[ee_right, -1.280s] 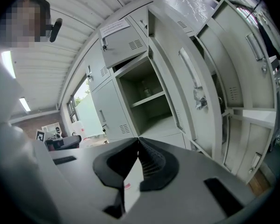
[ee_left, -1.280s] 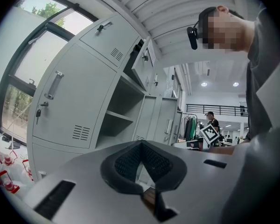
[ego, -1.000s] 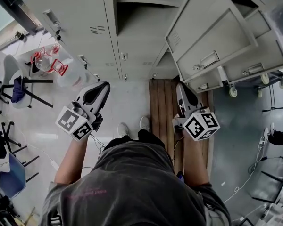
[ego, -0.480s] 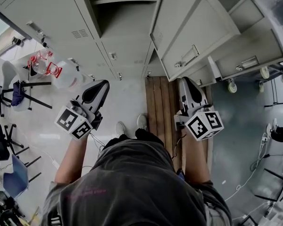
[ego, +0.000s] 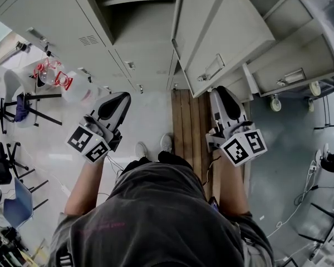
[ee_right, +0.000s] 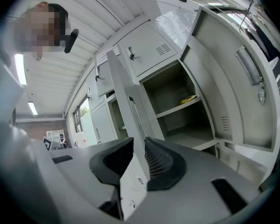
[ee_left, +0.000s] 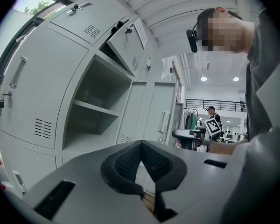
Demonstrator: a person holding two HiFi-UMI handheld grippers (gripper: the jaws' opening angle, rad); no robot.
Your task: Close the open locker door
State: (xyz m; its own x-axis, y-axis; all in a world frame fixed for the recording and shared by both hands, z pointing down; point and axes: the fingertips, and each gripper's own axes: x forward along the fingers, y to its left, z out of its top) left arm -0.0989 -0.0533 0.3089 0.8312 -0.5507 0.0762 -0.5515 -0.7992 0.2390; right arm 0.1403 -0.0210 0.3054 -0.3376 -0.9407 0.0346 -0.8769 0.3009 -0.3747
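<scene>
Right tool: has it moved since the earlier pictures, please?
Yes: the right tool moved toward the open locker door, whose edge now faces its jaws, just opening and gripping nothing.

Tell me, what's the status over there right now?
Left gripper jaws shut, empty. Right gripper jaws just opening, open locker door edge lined up with the gap, ungripped. Nothing seen blocking its swing.

locker door (ego: pixel 228 32): top cut off at upper edge | shelf item (ee_right: pixel 189 98): yellowish, perhaps paper, too small to tell
</scene>
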